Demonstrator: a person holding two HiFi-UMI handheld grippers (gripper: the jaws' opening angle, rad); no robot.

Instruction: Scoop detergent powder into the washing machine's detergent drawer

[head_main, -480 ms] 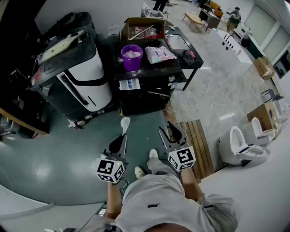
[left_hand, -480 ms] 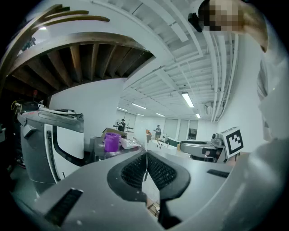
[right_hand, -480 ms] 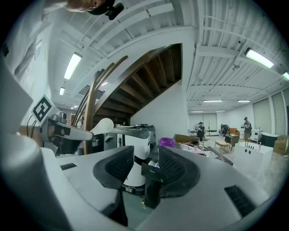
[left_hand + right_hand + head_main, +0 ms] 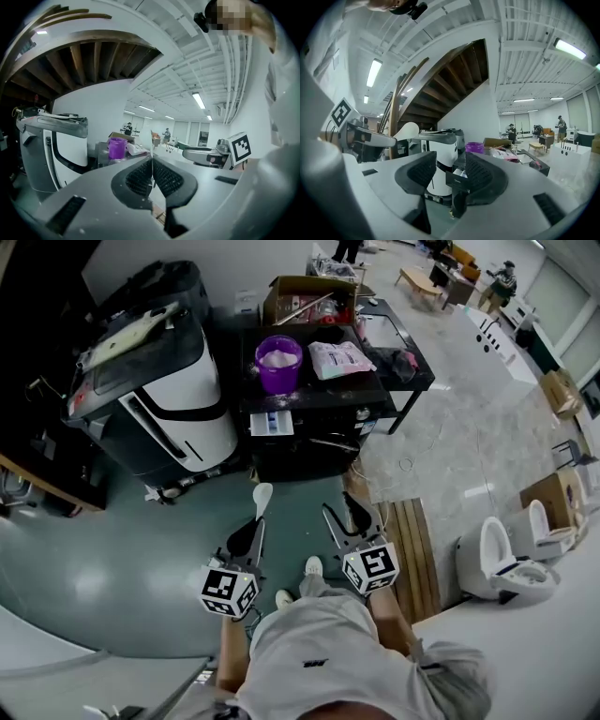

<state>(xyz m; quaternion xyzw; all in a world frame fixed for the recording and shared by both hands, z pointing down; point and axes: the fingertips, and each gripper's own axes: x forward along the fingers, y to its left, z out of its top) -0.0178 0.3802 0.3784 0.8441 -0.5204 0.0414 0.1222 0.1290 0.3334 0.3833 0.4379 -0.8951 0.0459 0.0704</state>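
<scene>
Not much is changed from half a second ago. The black counter is seen a little nearer now, so it is judged that the counter is being walked up to. The left gripper is kept shut tight on the thin handle of the white spoon, which is pointed ahead. The right gripper is held wide open with nothing in it. The purple cup of white powder is set near the left edge of the counter, well apart from the spoon. A small white drawer is seen pulled out under the front edge. It is judged that no powder is scooped yet.
</scene>
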